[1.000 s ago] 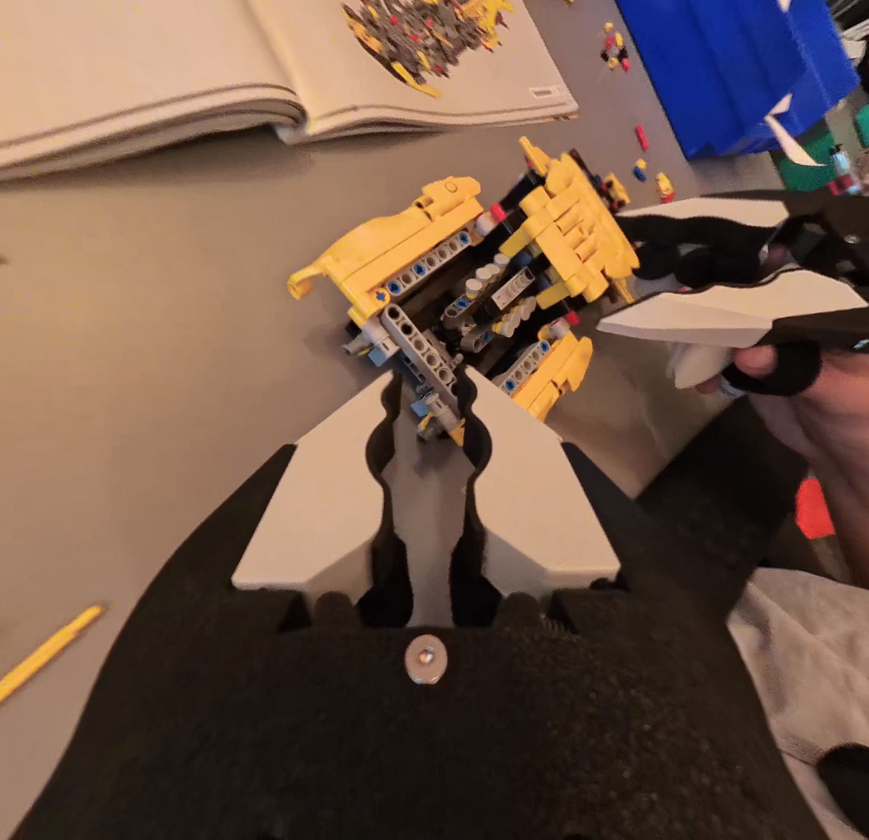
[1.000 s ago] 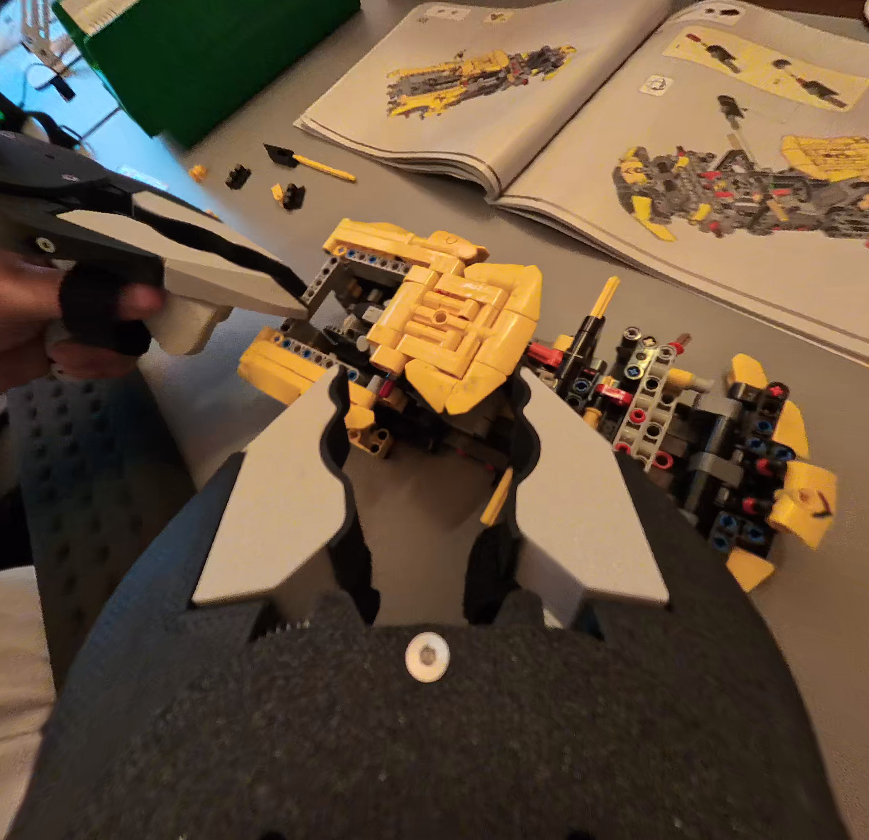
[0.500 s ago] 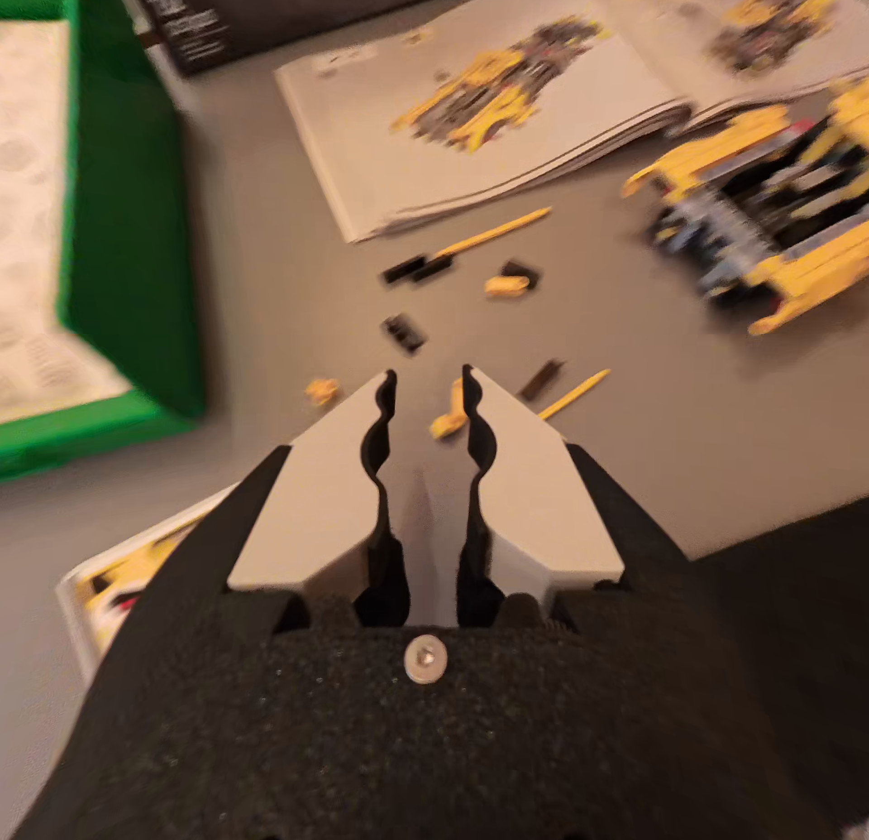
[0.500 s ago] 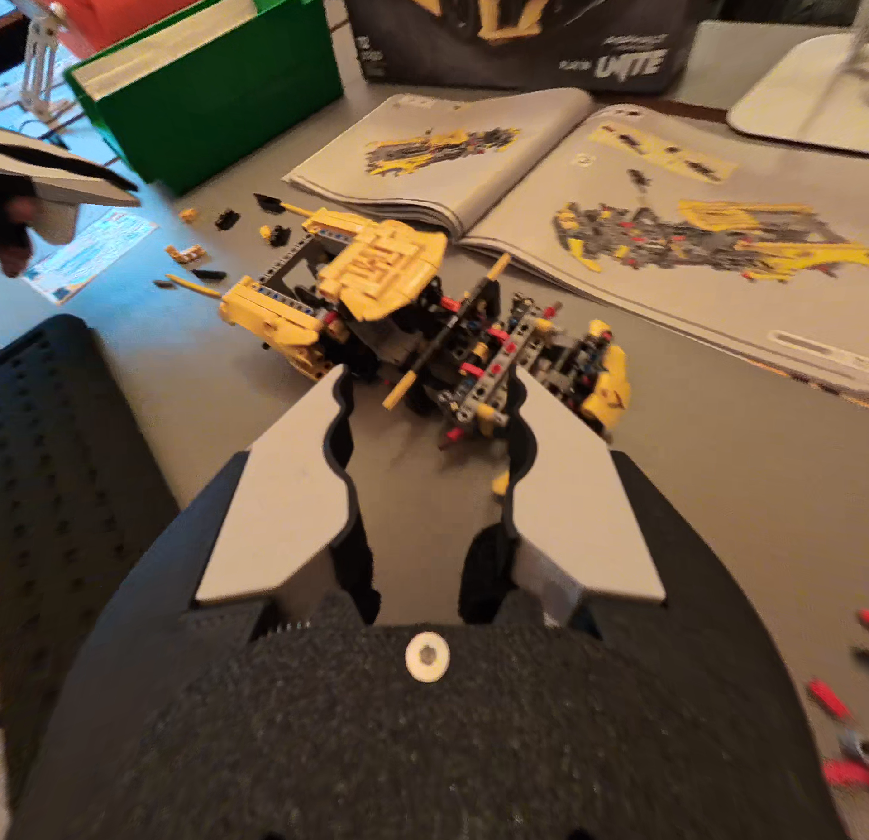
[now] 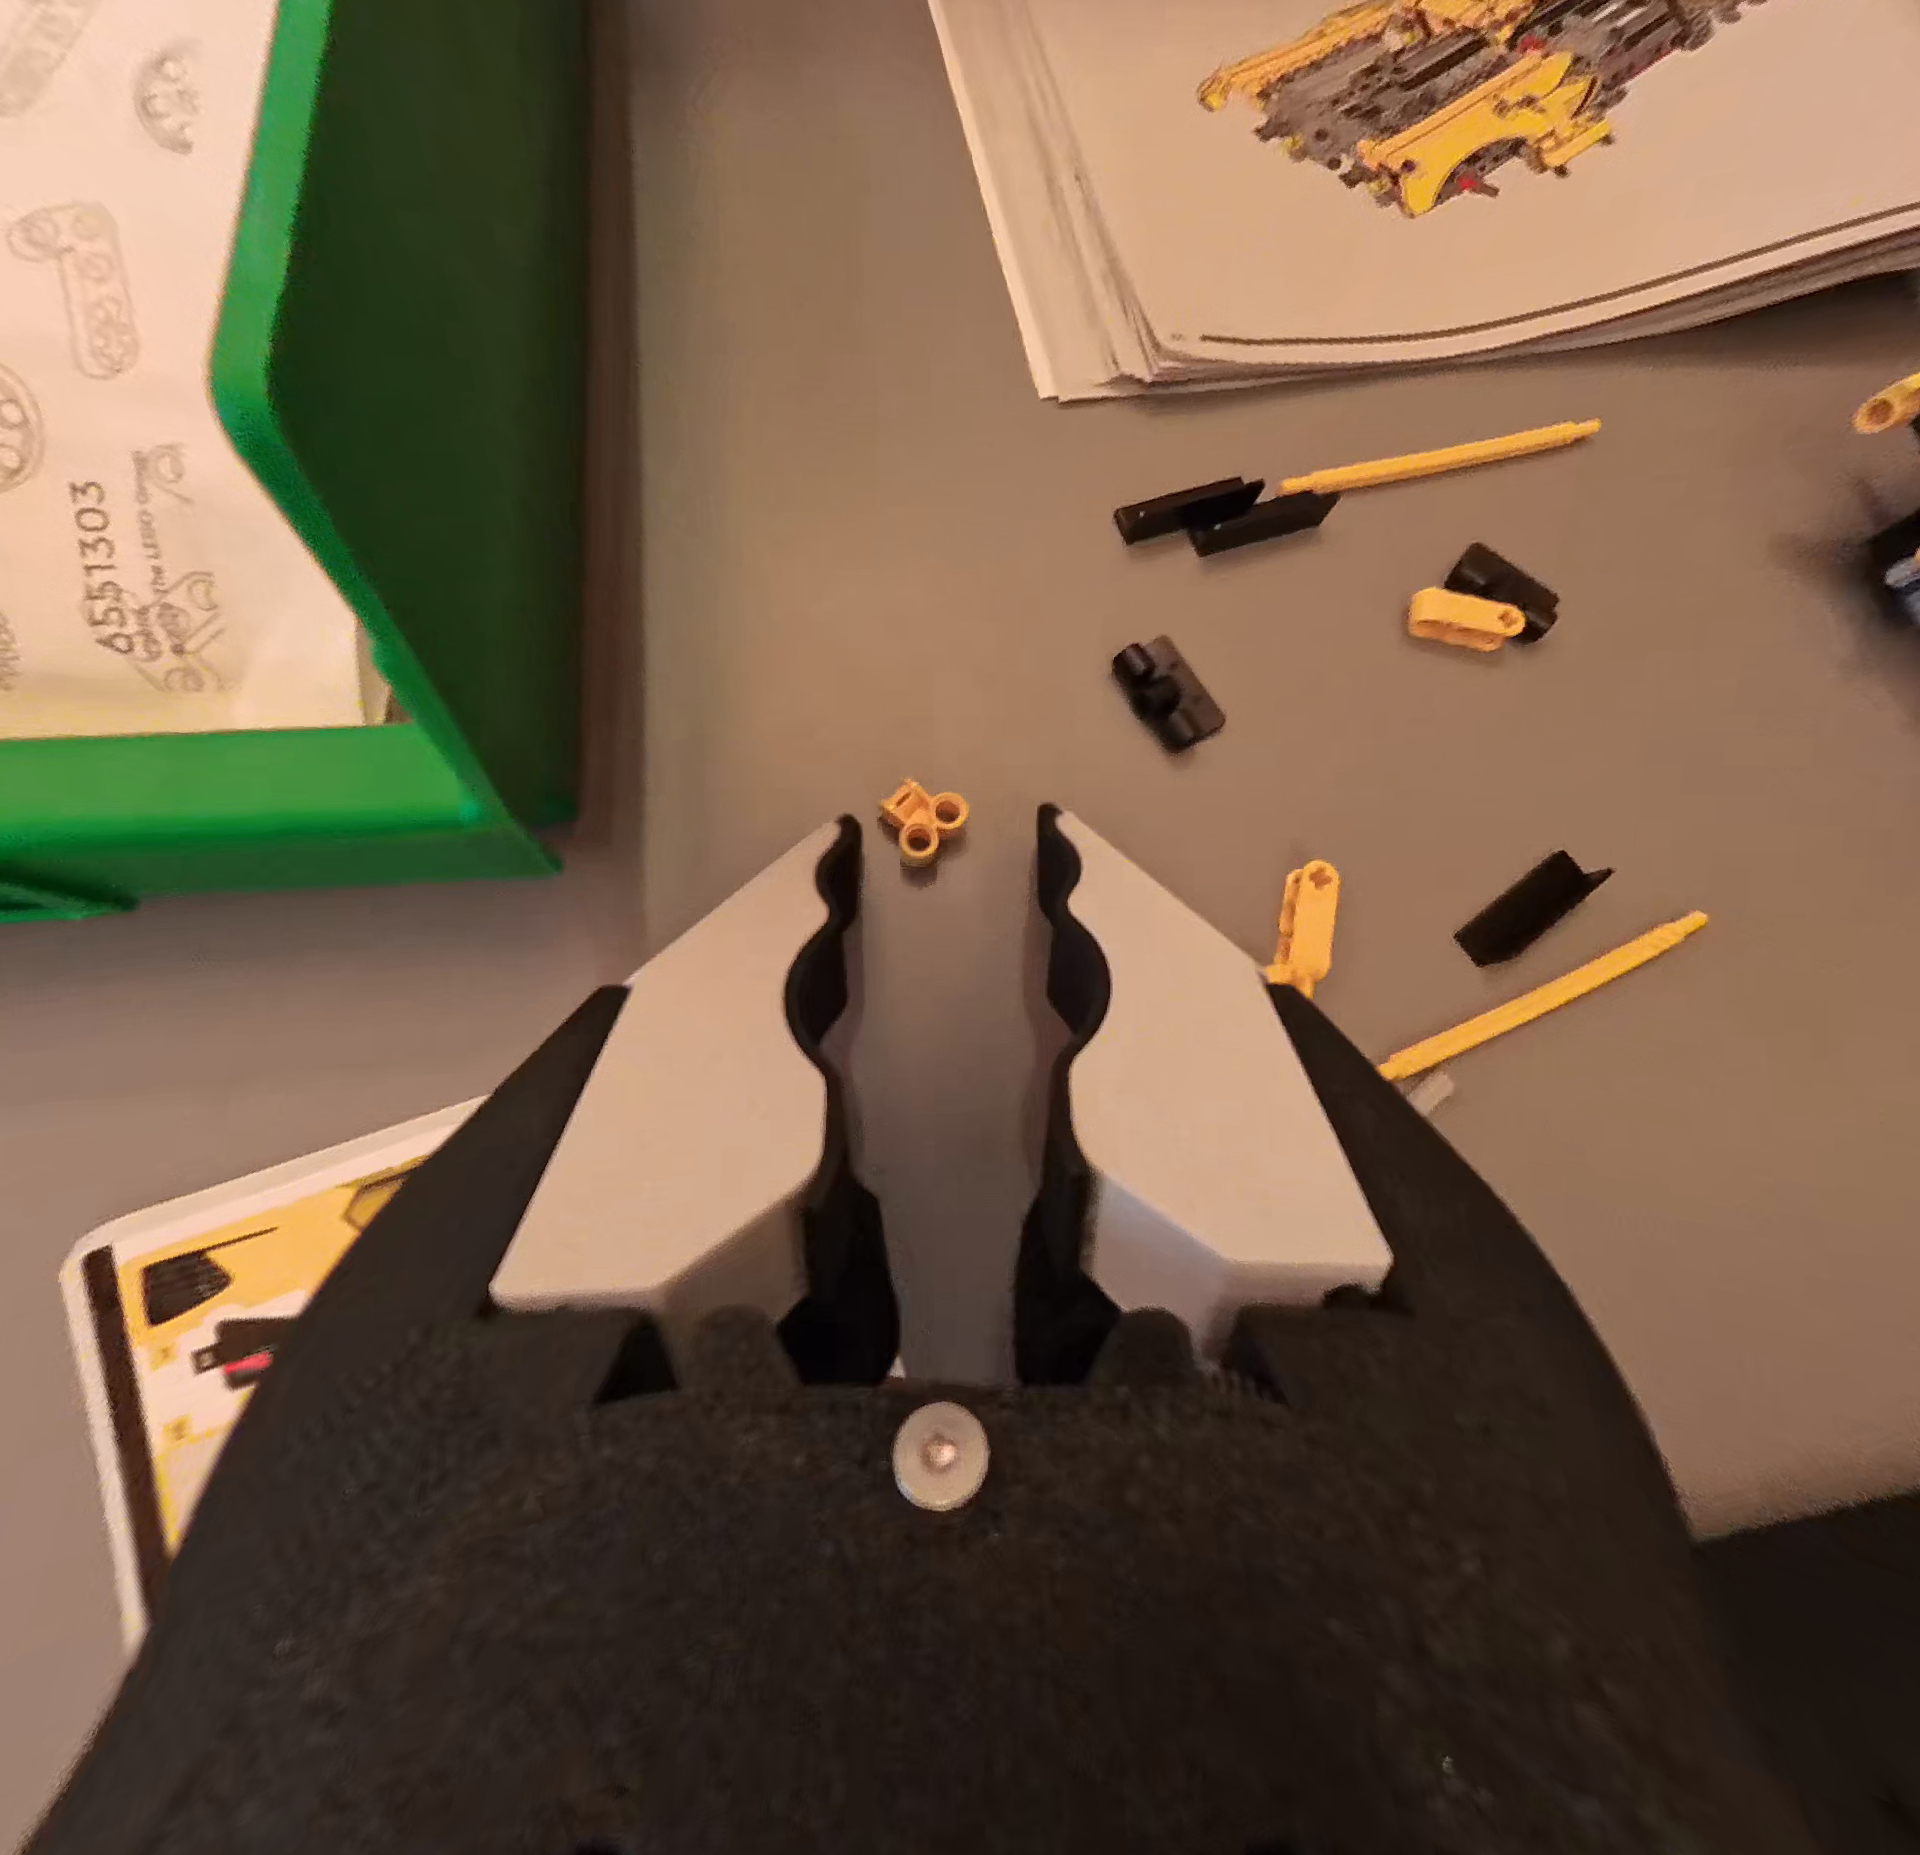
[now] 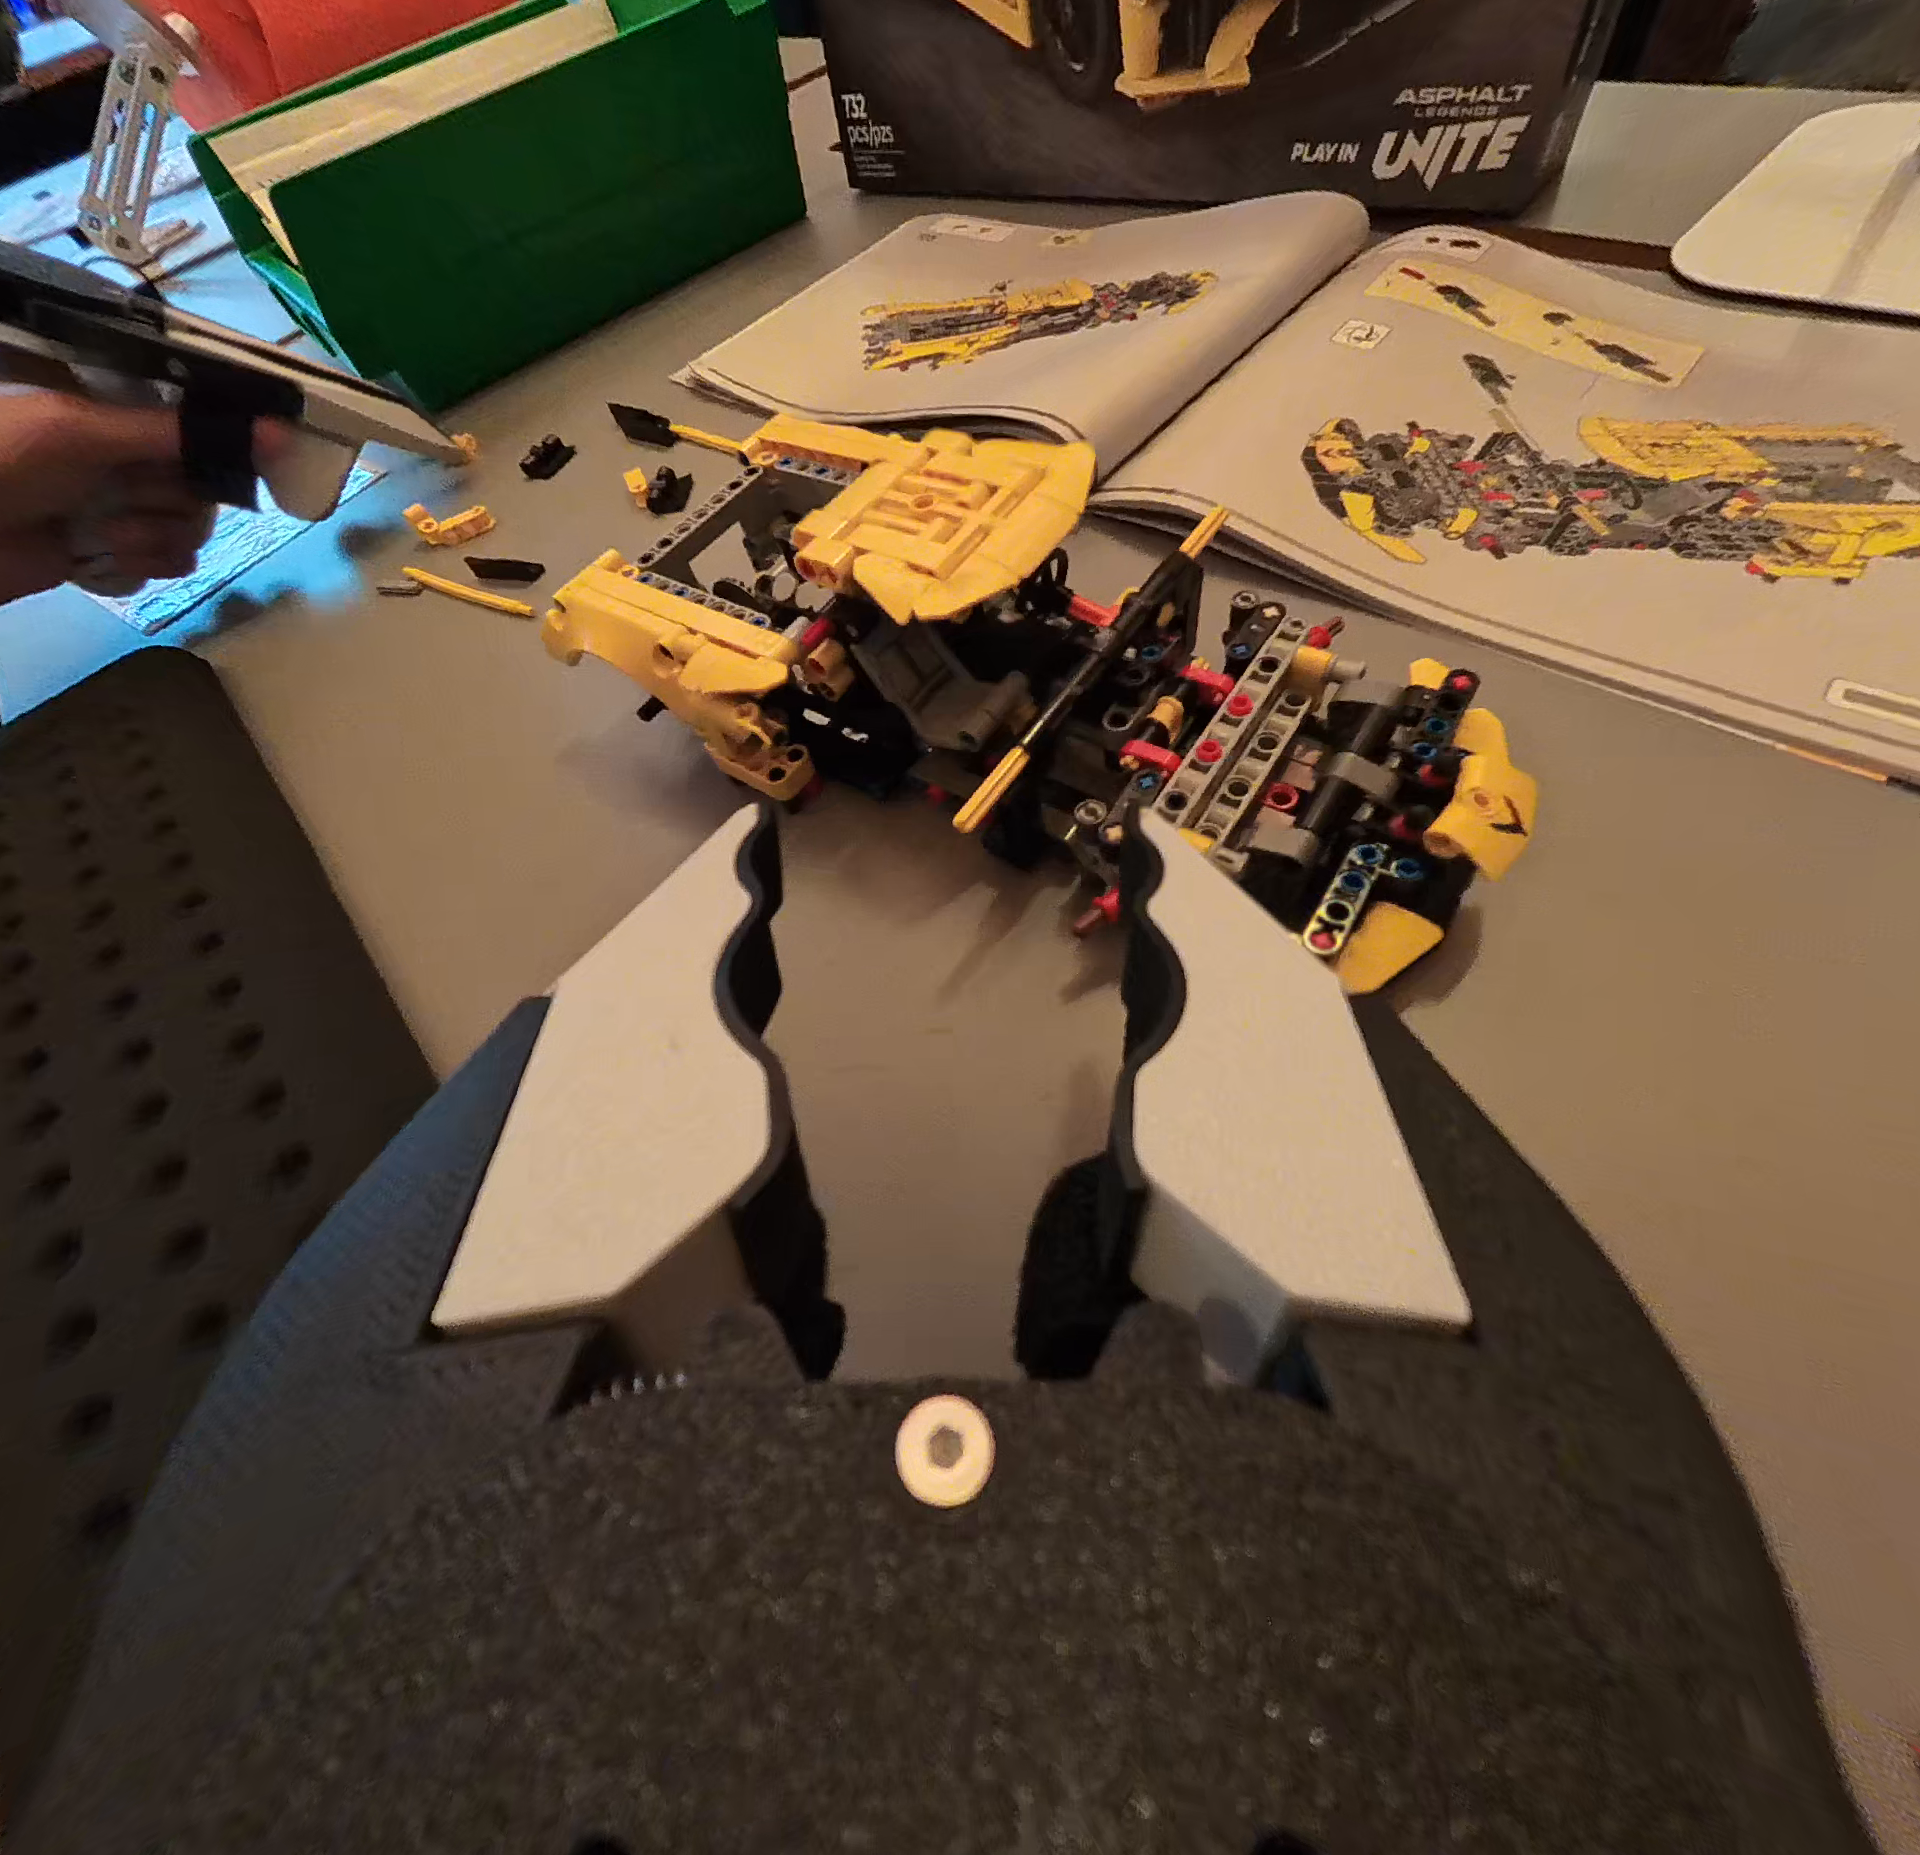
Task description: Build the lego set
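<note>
The half-built yellow and black lego car (image 6: 997,662) lies on the grey table, just beyond my right gripper (image 6: 945,829), which is open and empty and apart from it. My left gripper (image 5: 945,829) is open and empty, its tips just short of a small yellow connector piece (image 5: 925,820) on the table. The left gripper also shows in the right wrist view (image 6: 416,434), far left, held by a hand. Loose black and yellow pieces lie nearby: a black clip (image 5: 1166,691), a yellow axle (image 5: 1439,460), another yellow axle (image 5: 1538,995), a black panel (image 5: 1527,906).
A green bin (image 5: 416,403) stands at the left with a paper bag in it. The open instruction booklet (image 6: 1299,371) lies behind the car, the set's box (image 6: 1195,60) behind that. A sticker sheet (image 5: 135,1317) lies under my left gripper. A black perforated mat (image 6: 156,922) borders the table. One gripper's finger ends stand about 40 centimetres off the other's. The black clip (image 5: 1166,691) is about 4 centimetres from my left fingertips. The yellow axle (image 5: 1439,460) is about 15 centimetres from my left fingertips and 30 centimetres from my right. It turns up in the right wrist view (image 6: 727,444) as well.
My left gripper has let go of the car, swung left to the loose pieces and come down close to the small yellow connector. My right gripper has pulled back from the car and stays open.
</note>
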